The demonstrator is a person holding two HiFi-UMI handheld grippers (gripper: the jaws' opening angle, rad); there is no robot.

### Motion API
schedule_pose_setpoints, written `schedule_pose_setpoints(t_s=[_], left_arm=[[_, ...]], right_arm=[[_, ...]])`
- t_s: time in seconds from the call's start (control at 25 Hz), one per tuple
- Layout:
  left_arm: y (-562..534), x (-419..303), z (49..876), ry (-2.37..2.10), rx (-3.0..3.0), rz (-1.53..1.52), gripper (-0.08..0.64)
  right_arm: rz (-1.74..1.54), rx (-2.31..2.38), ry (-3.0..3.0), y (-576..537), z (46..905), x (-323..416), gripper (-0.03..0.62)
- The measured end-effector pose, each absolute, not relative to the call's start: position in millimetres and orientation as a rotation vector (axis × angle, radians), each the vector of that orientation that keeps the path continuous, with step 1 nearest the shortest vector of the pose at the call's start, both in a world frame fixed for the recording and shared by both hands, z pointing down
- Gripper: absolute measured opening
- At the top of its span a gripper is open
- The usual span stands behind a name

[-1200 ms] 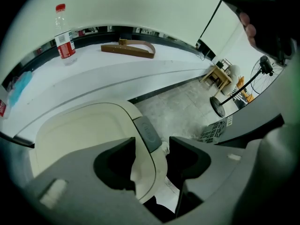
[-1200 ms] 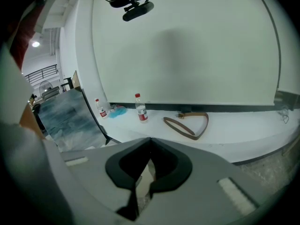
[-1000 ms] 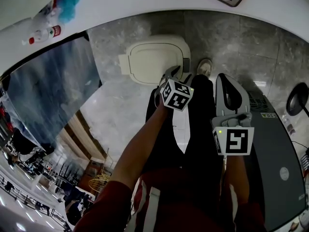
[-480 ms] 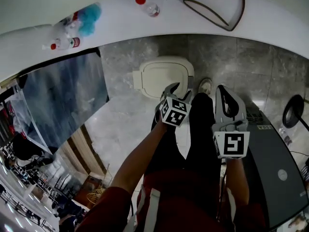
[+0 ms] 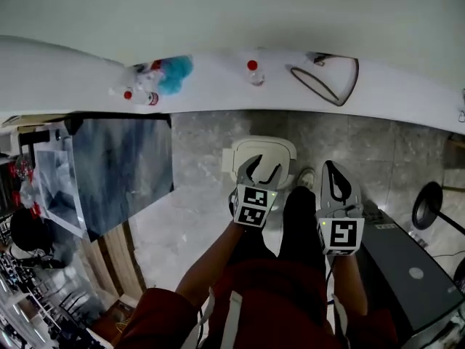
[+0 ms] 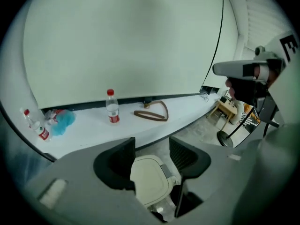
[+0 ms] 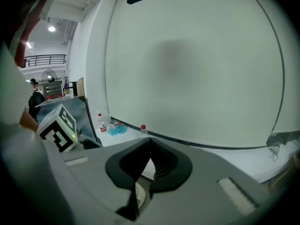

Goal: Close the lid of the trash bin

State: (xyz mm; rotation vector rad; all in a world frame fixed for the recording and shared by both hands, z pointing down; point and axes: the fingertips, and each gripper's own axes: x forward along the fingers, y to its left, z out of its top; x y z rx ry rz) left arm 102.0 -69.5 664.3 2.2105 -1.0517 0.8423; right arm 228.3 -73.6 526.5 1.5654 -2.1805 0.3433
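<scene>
Left gripper (image 5: 263,167) gapes above the shut trash bin (image 5: 251,148); right gripper (image 5: 333,177) is pinched together. A water bottle (image 6: 111,107) stands on the counter (image 6: 154,125) beyond.

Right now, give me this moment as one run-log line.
left gripper: open, empty, above trash bin lid | right gripper: shut, empty | lid state: looks closed

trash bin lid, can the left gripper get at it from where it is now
Probably yes. The left gripper hangs right over the trash bin lid with its jaws apart, and nothing shows between them and the lid. The lid already looks flat down, though.
</scene>
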Motion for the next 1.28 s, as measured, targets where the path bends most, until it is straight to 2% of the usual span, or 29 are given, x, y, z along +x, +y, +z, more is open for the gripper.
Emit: schedule_pose_setpoints(t_s=[0.76, 1.28], left_arm=[[-97, -15, 411, -1.508, 2.542, 0.413, 0.233], [-111, -61, 247, -1.786, 2.691, 0.021, 0.233]], right_arm=[[-0.022, 1.726, -2.341, -88, 346, 142, 0.0], [-0.316, 1.891, -2.432, -78, 217, 112, 0.0]])
